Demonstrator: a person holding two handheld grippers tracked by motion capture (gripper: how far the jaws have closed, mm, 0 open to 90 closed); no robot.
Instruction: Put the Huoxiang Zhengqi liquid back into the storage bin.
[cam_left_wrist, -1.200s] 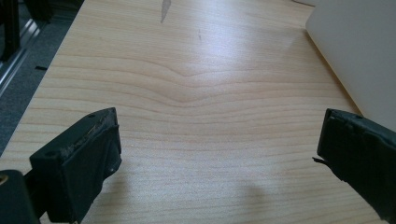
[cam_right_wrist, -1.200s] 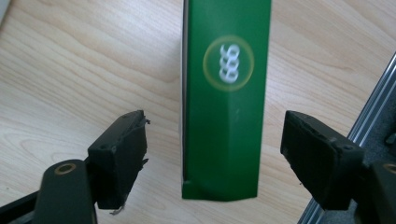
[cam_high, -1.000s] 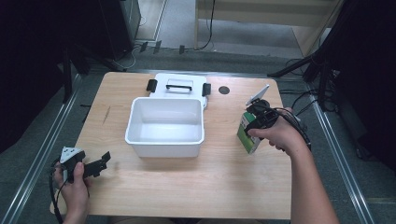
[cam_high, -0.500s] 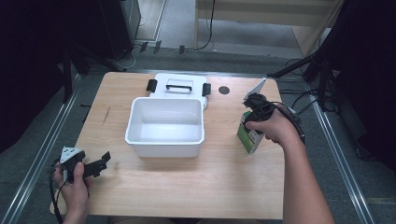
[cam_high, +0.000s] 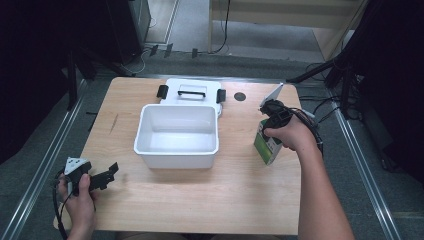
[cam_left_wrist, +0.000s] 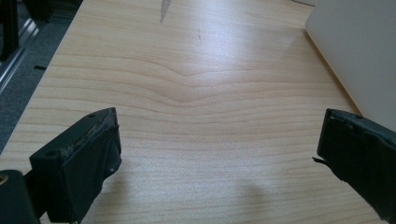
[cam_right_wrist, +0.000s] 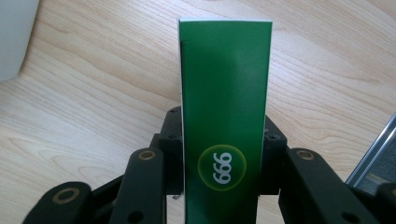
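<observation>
- Now my right gripper (cam_right_wrist: 224, 186) has just closed its jaws onto the box (cam_right_wrist: 225, 116).
- The box is tall, green, white-edged, marked "999".
- My left gripper (cam_left_wrist: 219, 154) gapes wide.

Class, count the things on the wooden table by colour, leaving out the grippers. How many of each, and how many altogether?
White: 2, the tub and its lid
Green: 1, the box
Black: 1, a small round disc
Total: 4

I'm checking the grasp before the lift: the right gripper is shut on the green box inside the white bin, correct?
Not inside: the right gripper is shut on the green box, but it stands on the table, right of the white bin, per the high view.
</observation>
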